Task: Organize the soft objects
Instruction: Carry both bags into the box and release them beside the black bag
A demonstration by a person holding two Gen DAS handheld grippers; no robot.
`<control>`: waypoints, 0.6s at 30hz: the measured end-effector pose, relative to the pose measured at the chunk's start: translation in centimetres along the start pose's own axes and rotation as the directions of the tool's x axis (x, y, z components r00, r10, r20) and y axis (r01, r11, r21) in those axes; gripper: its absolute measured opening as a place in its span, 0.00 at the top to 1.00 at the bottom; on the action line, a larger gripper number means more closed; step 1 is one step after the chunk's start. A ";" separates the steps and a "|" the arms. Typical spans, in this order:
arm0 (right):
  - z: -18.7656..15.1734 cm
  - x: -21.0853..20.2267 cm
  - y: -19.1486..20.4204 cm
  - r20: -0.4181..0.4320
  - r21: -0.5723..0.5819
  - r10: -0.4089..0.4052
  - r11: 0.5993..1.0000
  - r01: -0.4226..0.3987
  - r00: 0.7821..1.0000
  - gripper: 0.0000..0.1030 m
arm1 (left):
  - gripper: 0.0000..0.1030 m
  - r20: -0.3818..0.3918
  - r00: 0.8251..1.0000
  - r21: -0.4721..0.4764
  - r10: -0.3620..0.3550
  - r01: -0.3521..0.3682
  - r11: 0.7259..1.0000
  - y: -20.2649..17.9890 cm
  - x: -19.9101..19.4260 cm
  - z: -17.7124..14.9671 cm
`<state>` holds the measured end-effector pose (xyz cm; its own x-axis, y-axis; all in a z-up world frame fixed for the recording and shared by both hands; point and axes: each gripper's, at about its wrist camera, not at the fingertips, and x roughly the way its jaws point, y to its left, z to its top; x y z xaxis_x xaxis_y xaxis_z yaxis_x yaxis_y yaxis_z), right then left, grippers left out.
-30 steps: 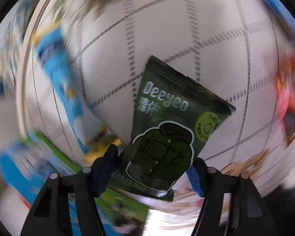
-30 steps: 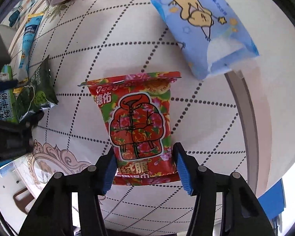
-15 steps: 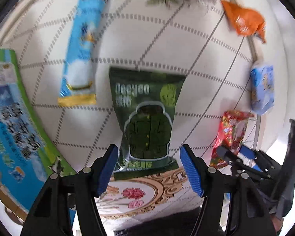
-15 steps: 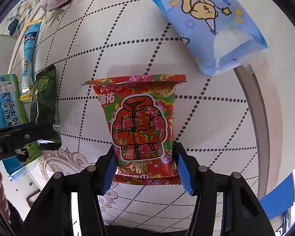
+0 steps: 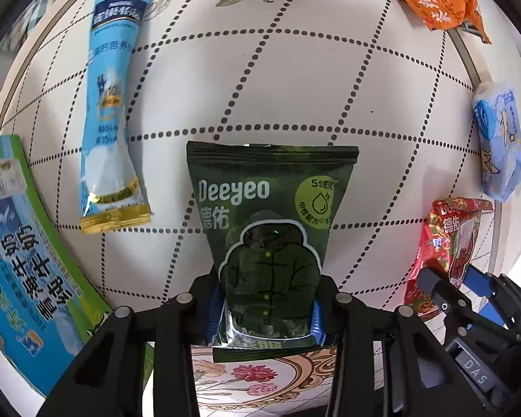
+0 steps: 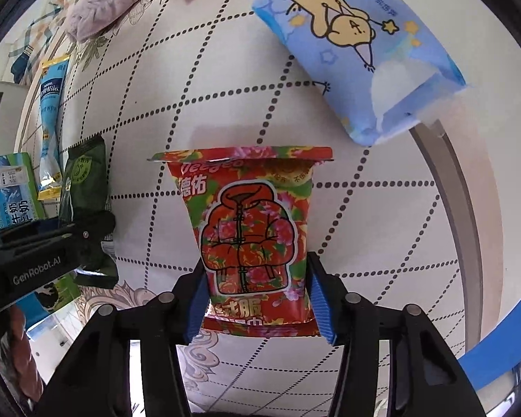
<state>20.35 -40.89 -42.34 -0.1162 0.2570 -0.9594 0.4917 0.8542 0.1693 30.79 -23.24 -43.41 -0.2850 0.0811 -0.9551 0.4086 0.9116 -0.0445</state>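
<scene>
Dark green foil marks the left-hand pack: the green wipes pouch point(image 5: 271, 239) sits pinched at its lower end between the blue pads of the left gripper point(image 5: 264, 309), its top seal pointing away over the dotted tablecloth point(image 5: 295, 69). The right gripper point(image 6: 257, 307) likewise clamps the red floral pouch point(image 6: 248, 236) by its bottom edge. Both packs look soft and slippery, so a good placement probably means keeping each one level, lowering it flat onto the cloth, and letting go only once it rests, since a grip this low lets the free end sag or swing. Around them lie a light blue sachet point(image 5: 109, 104), an orange packet point(image 5: 441, 0), a blue tissue pack point(image 6: 361, 52) and a milk carton point(image 5: 21, 253), so either pouch is best set down in bare cloth, apart from these.
</scene>
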 end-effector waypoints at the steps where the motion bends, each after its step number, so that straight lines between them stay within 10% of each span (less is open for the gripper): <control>1: -0.1 -0.1 0.1 0.006 -0.003 -0.009 1.000 0.009 1.000 0.50 | 0.69 0.007 1.000 -0.008 -0.002 0.002 1.000 0.1 -0.1 -0.6; 11: -2.2 -3.9 1.7 0.090 -0.057 -0.013 0.998 0.019 0.996 0.55 | 0.69 0.205 0.976 -0.087 -0.072 0.092 0.992 -0.8 -7.5 -7.8; 18: -4.5 -10.4 5.8 0.188 -0.157 0.041 0.988 -0.011 0.981 0.55 | 0.69 0.392 0.914 -0.153 -0.101 0.173 0.973 5.2 -16.4 -14.0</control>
<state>20.49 -36.57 -30.35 0.0685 0.2018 -0.9770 0.3518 0.9115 0.2130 25.43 -14.20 -23.90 0.0378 -0.1759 -0.9837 0.2151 0.9627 -0.1639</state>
